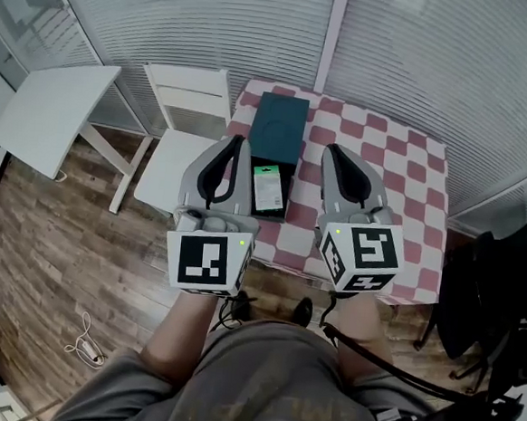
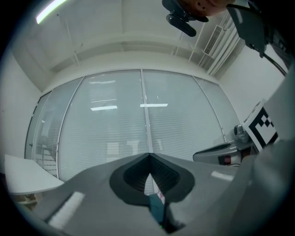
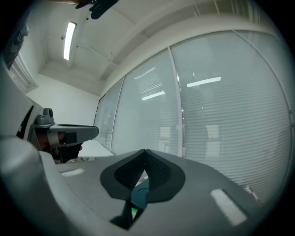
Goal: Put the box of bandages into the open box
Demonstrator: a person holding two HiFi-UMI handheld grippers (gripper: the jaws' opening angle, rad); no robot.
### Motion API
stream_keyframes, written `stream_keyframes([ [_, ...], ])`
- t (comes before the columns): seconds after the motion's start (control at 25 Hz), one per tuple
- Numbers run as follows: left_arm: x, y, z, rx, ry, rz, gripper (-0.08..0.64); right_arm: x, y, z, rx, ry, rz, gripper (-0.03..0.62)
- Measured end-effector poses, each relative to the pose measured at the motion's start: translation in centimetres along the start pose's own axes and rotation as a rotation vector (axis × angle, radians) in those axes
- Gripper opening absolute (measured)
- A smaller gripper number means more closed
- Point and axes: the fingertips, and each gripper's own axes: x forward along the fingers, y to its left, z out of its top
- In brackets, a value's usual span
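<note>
The green-labelled box of bandages [image 1: 267,188] lies at the near end of the dark teal open box [image 1: 280,125], inside or merely touching I cannot tell, close to the table's [image 1: 402,175] front edge, while the left gripper [image 1: 242,142] and right gripper [image 1: 332,150], each pressed together on nothing, hang either side above it, probably poised to approach, with bare cloth free to the right.

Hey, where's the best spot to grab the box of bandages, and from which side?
Probably across its long sides, mid-length, coming down from above. The box of bandages lies flat and narrow on the table, long axis pointing away from you, with its far end close to the open box, so the sides are freer than the ends.
</note>
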Motion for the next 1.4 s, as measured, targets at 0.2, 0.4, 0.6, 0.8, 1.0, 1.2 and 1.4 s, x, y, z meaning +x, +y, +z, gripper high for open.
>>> stream_keyframes([
  [0.2,-0.1,-0.6,1.5,0.025,-0.022,0.004,0.0,-0.7,-0.8,1.4,-0.009,-0.034,-0.003,0.026],
  [0.4,0.2,-0.8,1.9,0.043,-0.034,0.004,0.0,-1.0,-1.1,1.6,-0.013,-0.048,0.0,0.026],
  [0.6,0.3,-1.2,2.0,0.053,-0.04,0.004,0.0,-1.0,-0.9,1.6,-0.018,-0.049,0.014,0.026],
  [0.8,0.0,-1.5,2.3,0.052,-0.029,0.005,0.0,-1.3,-0.7,1.7,-0.013,-0.056,0.022,0.026],
  [1.0,-0.1,-1.5,2.4,0.057,-0.041,0.01,0.0,-1.4,-0.7,1.7,-0.018,-0.057,0.028,0.026],
  [1.2,-0.4,-1.8,2.4,0.05,-0.033,0.006,0.0,-1.7,-0.5,1.7,-0.026,-0.054,0.033,0.026],
  [1.4,-0.4,-2.0,2.8,0.057,-0.047,0.004,0.0,-1.9,-0.6,1.7,-0.031,-0.05,0.031,0.026],
])
